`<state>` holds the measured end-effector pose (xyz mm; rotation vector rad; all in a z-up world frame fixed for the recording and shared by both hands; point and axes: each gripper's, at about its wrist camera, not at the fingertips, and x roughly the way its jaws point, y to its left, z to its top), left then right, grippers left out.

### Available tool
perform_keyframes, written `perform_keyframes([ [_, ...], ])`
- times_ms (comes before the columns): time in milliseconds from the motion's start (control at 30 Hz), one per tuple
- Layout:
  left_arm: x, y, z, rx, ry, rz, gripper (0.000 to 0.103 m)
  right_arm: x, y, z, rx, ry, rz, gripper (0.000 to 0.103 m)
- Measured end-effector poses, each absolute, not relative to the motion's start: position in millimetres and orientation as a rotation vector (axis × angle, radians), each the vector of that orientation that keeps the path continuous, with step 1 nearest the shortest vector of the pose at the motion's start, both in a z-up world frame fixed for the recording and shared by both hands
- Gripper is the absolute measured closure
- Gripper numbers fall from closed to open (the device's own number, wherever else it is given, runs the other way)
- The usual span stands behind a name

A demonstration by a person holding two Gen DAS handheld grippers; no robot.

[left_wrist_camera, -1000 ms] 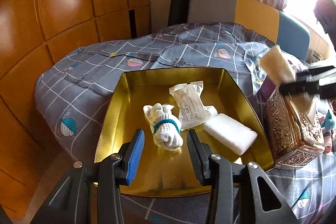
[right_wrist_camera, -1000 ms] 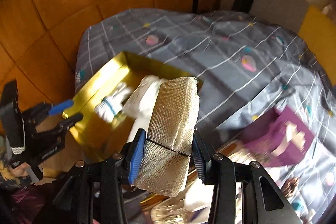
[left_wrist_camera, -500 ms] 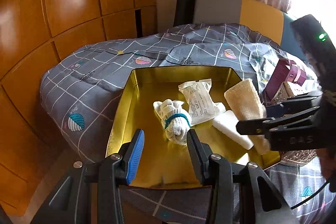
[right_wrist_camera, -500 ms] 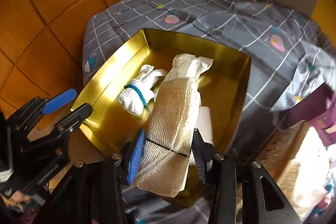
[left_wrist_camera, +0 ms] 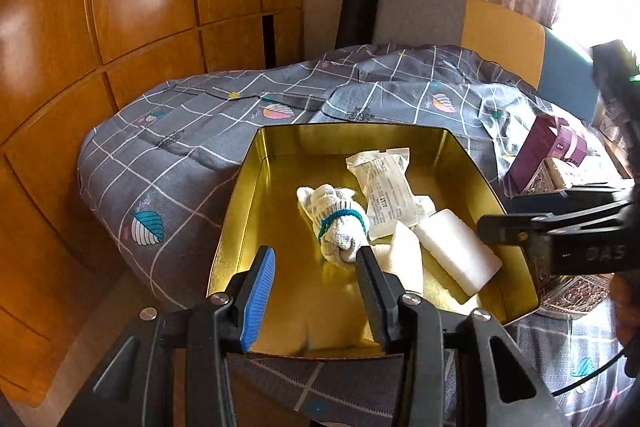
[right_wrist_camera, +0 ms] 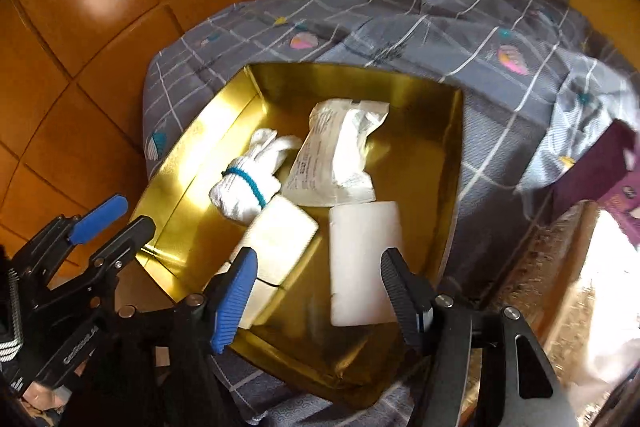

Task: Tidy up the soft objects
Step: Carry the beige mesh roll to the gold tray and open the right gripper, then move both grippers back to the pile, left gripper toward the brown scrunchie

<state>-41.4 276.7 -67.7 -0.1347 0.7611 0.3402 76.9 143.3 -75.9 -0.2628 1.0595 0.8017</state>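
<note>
Gauze lies in tin, just off right gripper at 11 o'clock; jaws opening, gripping nothing. Left gripper spread, empty.

**Stuff that's tough to make out here**

The purple box at 3 o'clock is looking smeared. The mesh roll is hiding partly behind the left gripper's finger. The ornate box is getting covered by the right gripper.

A: So our left gripper just hangs there angled down, jaws partly apart, gripping nothing.

B: Yep, and our right gripper tips steeper, jaws opening, clamping nothing.
</note>
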Motion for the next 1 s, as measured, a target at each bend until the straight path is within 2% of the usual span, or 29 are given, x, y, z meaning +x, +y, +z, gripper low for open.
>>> perform_keyframes([
  [500,-35,246,-48,-0.061,0.732,0.284,0.061,49,71,-17,-0.231,0.774,0.683,0.032],
  [1000,-29,221,-38,-0.001,0.718,0.225,0.061,57,-31,2,-0.087,0.696,0.468,0.029],
])
